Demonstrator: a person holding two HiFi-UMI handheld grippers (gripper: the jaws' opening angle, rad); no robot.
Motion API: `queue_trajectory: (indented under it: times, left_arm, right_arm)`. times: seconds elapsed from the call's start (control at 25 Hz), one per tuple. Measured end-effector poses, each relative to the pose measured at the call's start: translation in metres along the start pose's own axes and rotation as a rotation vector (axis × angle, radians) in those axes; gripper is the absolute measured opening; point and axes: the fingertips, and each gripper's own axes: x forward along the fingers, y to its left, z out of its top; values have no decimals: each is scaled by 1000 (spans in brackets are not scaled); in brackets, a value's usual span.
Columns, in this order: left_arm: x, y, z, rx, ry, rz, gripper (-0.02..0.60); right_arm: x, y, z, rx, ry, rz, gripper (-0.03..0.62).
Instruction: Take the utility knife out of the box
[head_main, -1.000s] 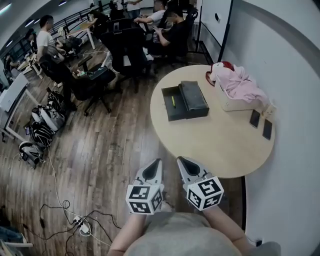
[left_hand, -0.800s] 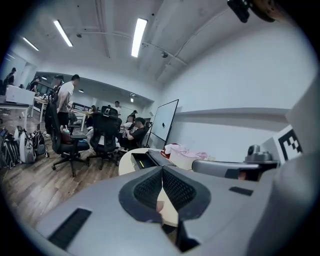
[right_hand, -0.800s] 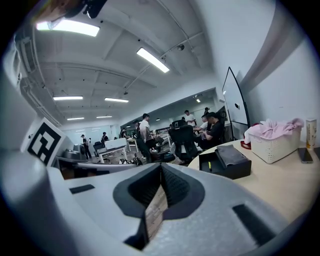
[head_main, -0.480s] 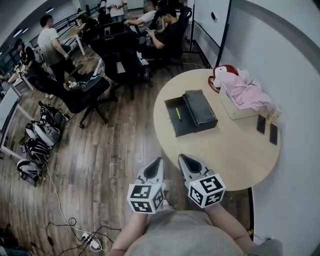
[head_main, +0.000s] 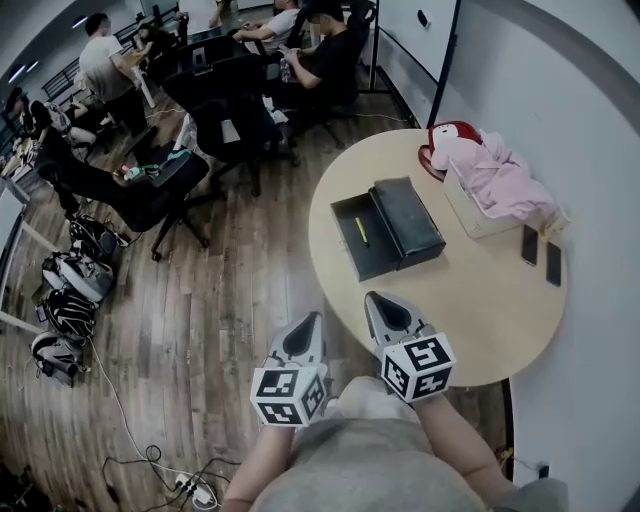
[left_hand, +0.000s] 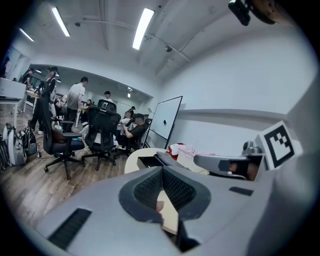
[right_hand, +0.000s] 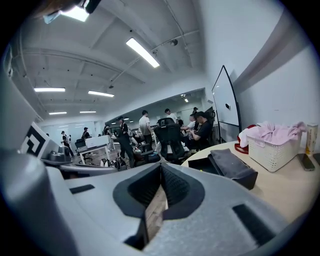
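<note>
The utility knife lies flat in the open half of the black box on the round worktop, with its long axis running along the box, roughly away from the person. It lies ahead of both grippers and well apart from them. The right gripper, at the worktop's near edge, is the nearer; the left gripper is over the floor beside the worktop. Both pairs of jaws are closed and empty, so the reaching gripper will probably have to open before entering the box.
</note>
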Motion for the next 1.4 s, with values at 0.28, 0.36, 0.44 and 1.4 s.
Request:
queue_trajectory:
  times: [0.28,0.36,0.44,1.4]
  left_arm:
    - [33,16,1,-17,18,-4,5]
    - [44,24,3,-20,24,-6,3]
    - [57,31,6,-23,30,-7,5]
    - [158,92,-2,-78,130,-6,3]
  right_arm:
    - [43,-42,-5,-26,69,-69,2]
    - [59,-53,-7,-33,93,-81,2]
    - [75,-64,-10,-40,120,-88,2]
    - [241,-179,-122,-14,657,-176,112]
